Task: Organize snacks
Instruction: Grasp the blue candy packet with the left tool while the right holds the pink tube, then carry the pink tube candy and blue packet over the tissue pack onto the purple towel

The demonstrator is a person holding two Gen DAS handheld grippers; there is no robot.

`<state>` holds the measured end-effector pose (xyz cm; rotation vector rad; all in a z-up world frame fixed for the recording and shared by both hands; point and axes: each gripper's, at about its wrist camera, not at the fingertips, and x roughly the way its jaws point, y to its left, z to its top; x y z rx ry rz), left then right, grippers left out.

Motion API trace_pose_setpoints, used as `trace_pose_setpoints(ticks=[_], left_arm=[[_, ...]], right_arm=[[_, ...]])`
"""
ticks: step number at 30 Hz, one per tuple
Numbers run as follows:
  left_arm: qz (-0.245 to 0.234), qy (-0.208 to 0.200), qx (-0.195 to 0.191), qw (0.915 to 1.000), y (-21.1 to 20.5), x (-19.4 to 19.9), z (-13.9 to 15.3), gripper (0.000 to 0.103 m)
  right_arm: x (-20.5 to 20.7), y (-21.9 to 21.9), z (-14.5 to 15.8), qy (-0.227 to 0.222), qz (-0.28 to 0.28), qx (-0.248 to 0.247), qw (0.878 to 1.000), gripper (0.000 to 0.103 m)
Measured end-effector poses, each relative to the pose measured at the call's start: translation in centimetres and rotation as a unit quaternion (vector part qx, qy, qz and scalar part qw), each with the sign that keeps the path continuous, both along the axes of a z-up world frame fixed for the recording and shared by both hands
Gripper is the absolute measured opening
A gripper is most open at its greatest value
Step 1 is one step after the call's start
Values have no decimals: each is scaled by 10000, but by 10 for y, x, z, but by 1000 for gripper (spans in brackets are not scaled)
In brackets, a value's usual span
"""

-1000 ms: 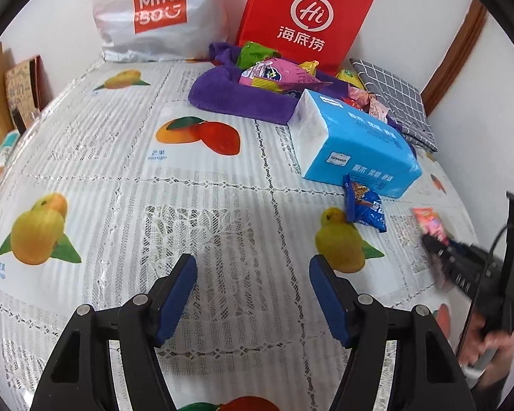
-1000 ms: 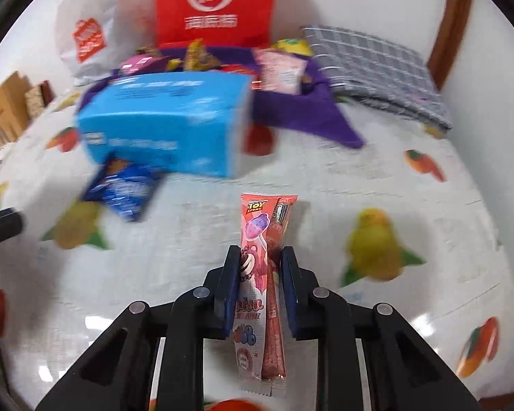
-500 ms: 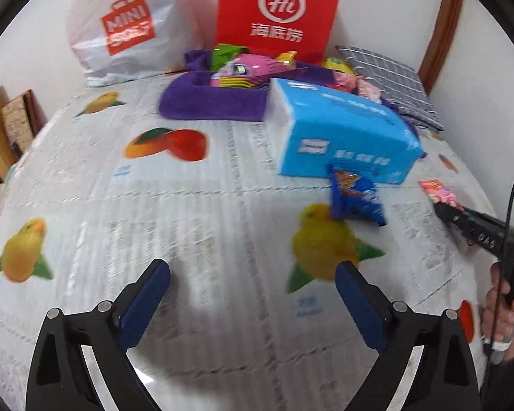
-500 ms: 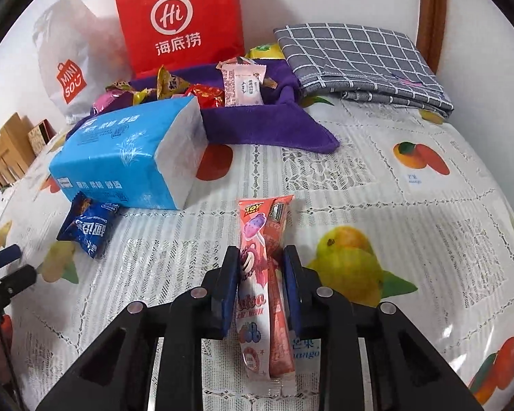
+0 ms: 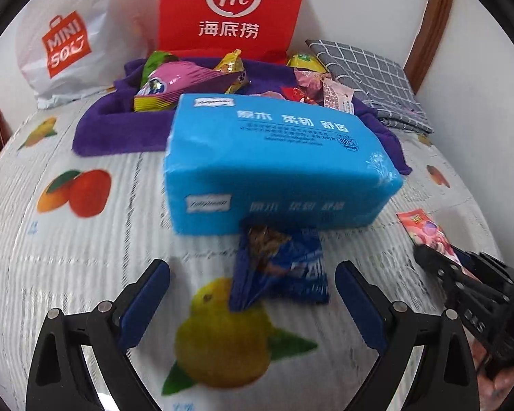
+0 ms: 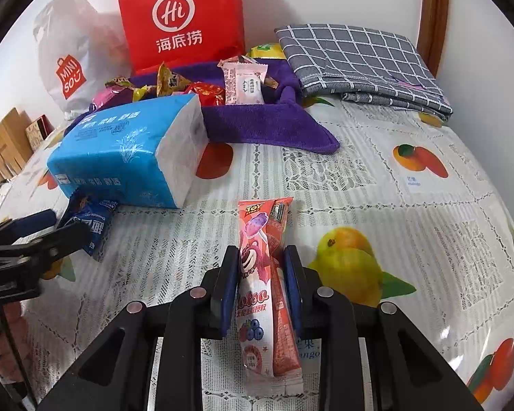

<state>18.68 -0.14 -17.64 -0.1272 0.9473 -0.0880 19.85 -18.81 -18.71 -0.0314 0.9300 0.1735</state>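
Note:
My left gripper (image 5: 252,286) is open, its blue fingers on either side of a blue cookie packet (image 5: 281,267) that lies on the tablecloth against a blue tissue pack (image 5: 274,164). My right gripper (image 6: 262,274) is shut on a pink Lotso candy packet (image 6: 257,257) and holds it above the cloth; it shows at the right edge of the left wrist view (image 5: 425,229). A purple towel (image 6: 257,123) at the back holds several wrapped snacks (image 6: 245,82). The blue cookie packet (image 6: 92,219) and left gripper (image 6: 34,236) show at the left of the right wrist view.
A red Hi paper bag (image 6: 181,17) and a white Miniso bag (image 6: 65,65) stand against the back wall. A folded grey checked cloth (image 6: 356,61) lies at the back right. The fruit-print lace tablecloth (image 6: 411,205) covers the table. Wooden items (image 6: 7,140) sit far left.
My left gripper has moved forward and right until the blue cookie packet lies between its open fingers. My right gripper keeps its hold on the pink packet and has shifted little.

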Motion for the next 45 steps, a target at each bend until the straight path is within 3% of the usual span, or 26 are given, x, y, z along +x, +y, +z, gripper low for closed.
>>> trace_pose_setpoints(ticks=[6, 10, 13, 17, 20, 31, 45], left_arm=[[-35, 45, 394, 9992, -14, 11, -3, 96], [-53, 73, 730, 9973, -21, 12, -4, 87], [-169, 12, 679, 9976, -22, 9, -2, 77], [-92, -82, 598, 9981, -17, 6, 1, 52], [-113, -126, 421, 9990, -12, 4, 2, 45], [-365, -223, -158, 9990, -4, -6, 6, 41], [-499, -388, -472, 9969, -2, -12, 15, 41]], right_arm=[[0, 3, 0, -15, 11, -142, 9999, 27], [0, 4, -1, -21, 19, -200, 9998, 27], [0, 4, -1, -21, 22, -220, 9998, 27], [-1, 4, 0, -27, 24, -241, 9997, 27], [0, 4, 0, -31, 26, -246, 9997, 27], [-1, 7, -1, -53, 28, -347, 9994, 26], [-2, 8, 0, -53, 44, -375, 9993, 24]])
